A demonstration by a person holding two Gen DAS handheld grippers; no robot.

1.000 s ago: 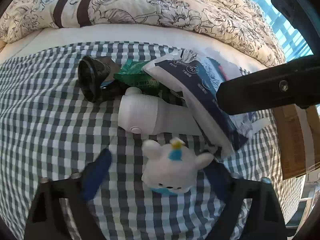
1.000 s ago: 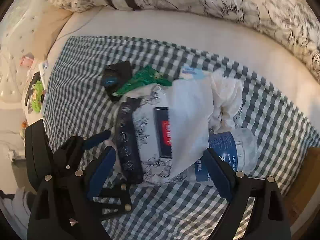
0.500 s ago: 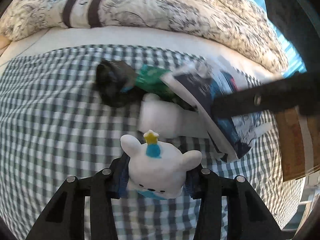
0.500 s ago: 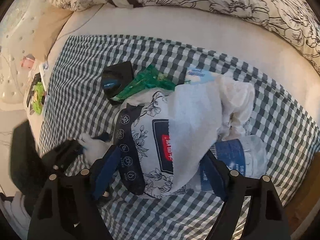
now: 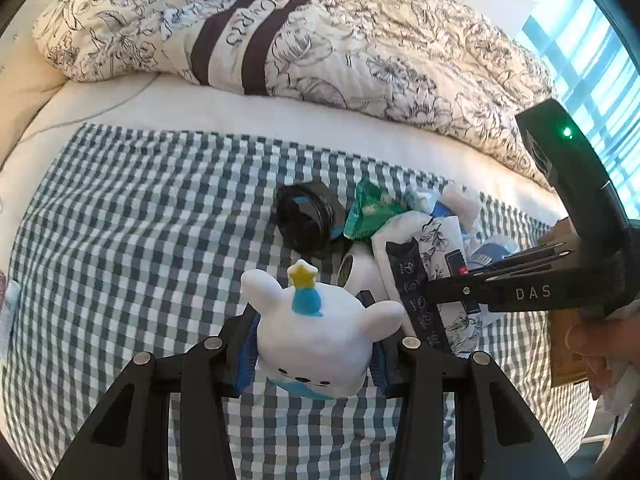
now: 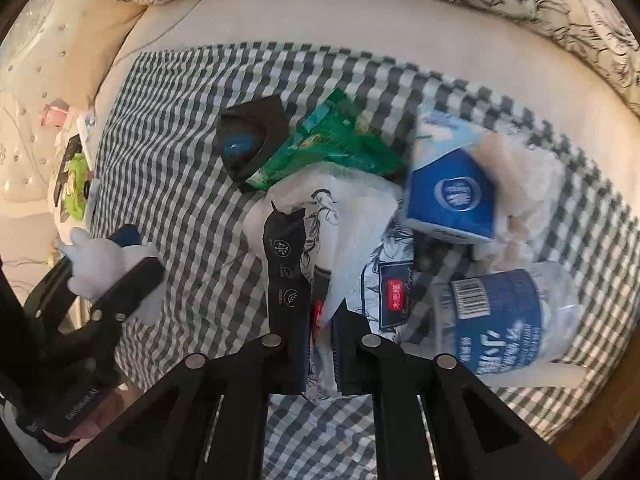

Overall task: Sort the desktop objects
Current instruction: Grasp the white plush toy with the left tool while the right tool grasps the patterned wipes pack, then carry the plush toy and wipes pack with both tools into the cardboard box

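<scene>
A white plush toy (image 5: 316,340) with a yellow star and blue cap sits between the blue pads of my left gripper (image 5: 312,354), which is shut on it above the checked cloth (image 5: 140,240). My right gripper (image 6: 320,344) is shut on the near edge of a floral white-and-dark tissue pack (image 6: 316,236). Around the pack lie a blue carton (image 6: 452,196), a clear bottle with a blue label (image 6: 500,320), a green packet (image 6: 328,140) and a black object (image 6: 248,140). A white cylinder (image 5: 360,276) lies just beyond the toy.
A flowered quilt (image 5: 280,40) is heaped along the back of the bed. A brown cardboard box (image 5: 564,344) stands at the cloth's right edge. Small items lie on a ledge (image 6: 72,176) to the left. A hand (image 5: 592,336) grips the right tool.
My left gripper shut on the plush toy and raised it. My right gripper shut on the tissue pack's edge and pulled it, and the blue carton now shows.
</scene>
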